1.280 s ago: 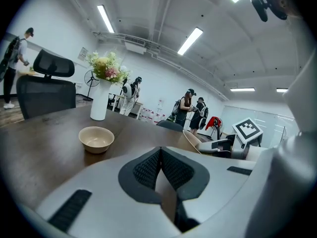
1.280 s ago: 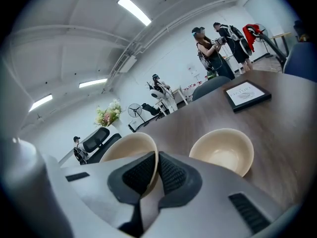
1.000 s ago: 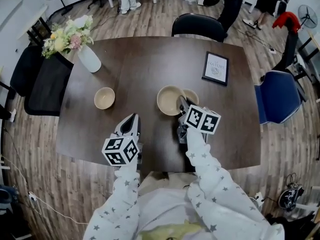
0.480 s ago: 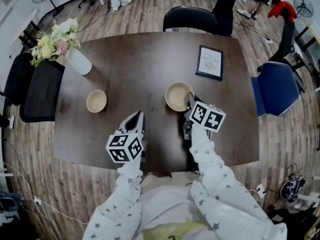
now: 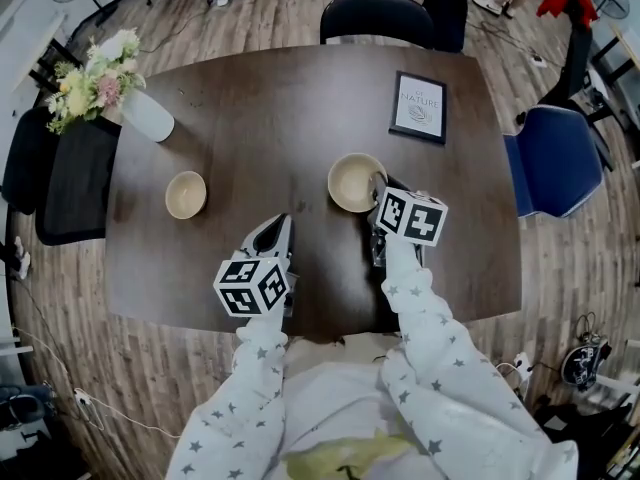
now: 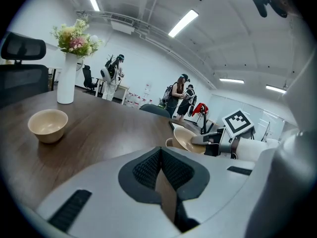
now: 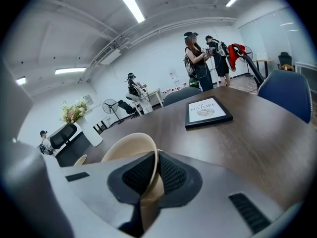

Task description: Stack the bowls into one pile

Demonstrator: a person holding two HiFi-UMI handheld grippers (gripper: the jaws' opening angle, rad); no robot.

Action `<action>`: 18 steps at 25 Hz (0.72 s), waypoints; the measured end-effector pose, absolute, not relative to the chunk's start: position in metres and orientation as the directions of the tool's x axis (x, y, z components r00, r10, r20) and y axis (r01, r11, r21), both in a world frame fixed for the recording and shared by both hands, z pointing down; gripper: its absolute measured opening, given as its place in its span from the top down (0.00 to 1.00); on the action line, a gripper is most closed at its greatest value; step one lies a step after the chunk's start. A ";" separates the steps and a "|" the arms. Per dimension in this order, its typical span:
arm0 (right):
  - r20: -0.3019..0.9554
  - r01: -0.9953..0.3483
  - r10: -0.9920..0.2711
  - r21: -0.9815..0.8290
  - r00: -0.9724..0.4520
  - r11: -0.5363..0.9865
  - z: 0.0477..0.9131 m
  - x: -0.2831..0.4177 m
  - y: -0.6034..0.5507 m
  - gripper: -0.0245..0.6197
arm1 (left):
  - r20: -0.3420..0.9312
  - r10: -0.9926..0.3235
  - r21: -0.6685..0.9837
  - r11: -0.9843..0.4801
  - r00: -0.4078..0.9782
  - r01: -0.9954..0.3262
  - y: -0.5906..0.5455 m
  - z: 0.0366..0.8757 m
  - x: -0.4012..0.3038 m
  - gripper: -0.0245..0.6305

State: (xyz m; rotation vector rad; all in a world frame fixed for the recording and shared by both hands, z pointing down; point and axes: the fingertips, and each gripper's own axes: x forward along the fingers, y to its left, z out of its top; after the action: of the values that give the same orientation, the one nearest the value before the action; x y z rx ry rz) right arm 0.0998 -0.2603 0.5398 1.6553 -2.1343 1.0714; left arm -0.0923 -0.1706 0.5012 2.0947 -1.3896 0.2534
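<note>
Head view: our right gripper (image 5: 378, 196) has its fingers clamped on the big bowl (image 5: 355, 181) at mid desk (image 5: 260, 118), left gripper (image 5: 278, 230) fingers together and empty, so next we reckon it wants setting down, then the small bowl (image 5: 186, 194) fetching over.

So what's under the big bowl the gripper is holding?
A smaller bowl peeks out beneath the big bowl in the left gripper view, only its edge showing. From the head view, the big bowl covers it entirely.
</note>
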 end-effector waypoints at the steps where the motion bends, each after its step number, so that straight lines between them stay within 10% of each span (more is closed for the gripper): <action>1: 0.590 -0.913 -0.736 -0.396 -0.332 0.095 0.541 0.099 -0.261 0.90 | 0.471 -0.769 0.379 -0.266 0.432 -0.886 -0.171 0.502 -0.092 0.93; 18: 0.636 -0.940 -0.704 -0.310 -0.316 0.142 0.552 0.089 -0.258 0.90 | 0.498 -0.759 0.386 -0.241 0.420 -0.891 -0.159 0.508 -0.100 0.93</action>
State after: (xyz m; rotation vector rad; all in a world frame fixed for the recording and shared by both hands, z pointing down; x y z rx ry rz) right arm 0.0894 -0.2576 0.5516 1.5853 -2.0872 0.9696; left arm -0.0997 -0.1593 0.5082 2.0546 -1.3901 0.2736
